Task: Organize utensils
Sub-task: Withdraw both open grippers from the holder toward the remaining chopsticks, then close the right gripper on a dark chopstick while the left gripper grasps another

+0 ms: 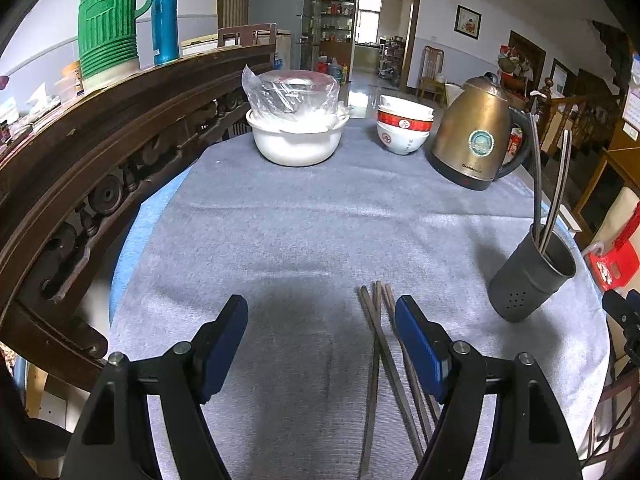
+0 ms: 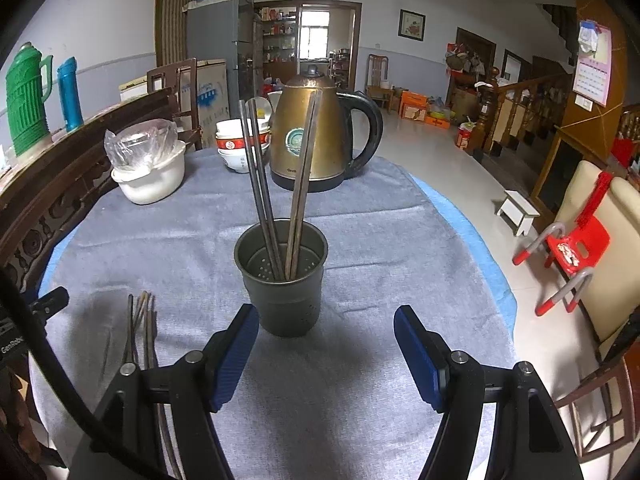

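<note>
A dark metal utensil cup [image 2: 283, 278] stands upright on the grey cloth, with several chopsticks [image 2: 262, 184] standing in it. It also shows at the right of the left wrist view [image 1: 530, 274]. Several loose chopsticks [image 1: 378, 344] lie flat on the cloth; they also show in the right wrist view [image 2: 138, 328]. My left gripper [image 1: 322, 316] is open and empty, low over the cloth, its right finger beside the loose chopsticks. My right gripper [image 2: 326, 328] is open and empty, just in front of the cup.
A brass kettle [image 1: 476, 136], stacked red-and-white bowls [image 1: 404, 128] and a white bowl with a plastic-wrapped dish [image 1: 296, 136] stand at the table's far side. A carved wooden bench back [image 1: 100, 140] runs along the left. A red chair [image 2: 576, 248] stands off the table's right edge.
</note>
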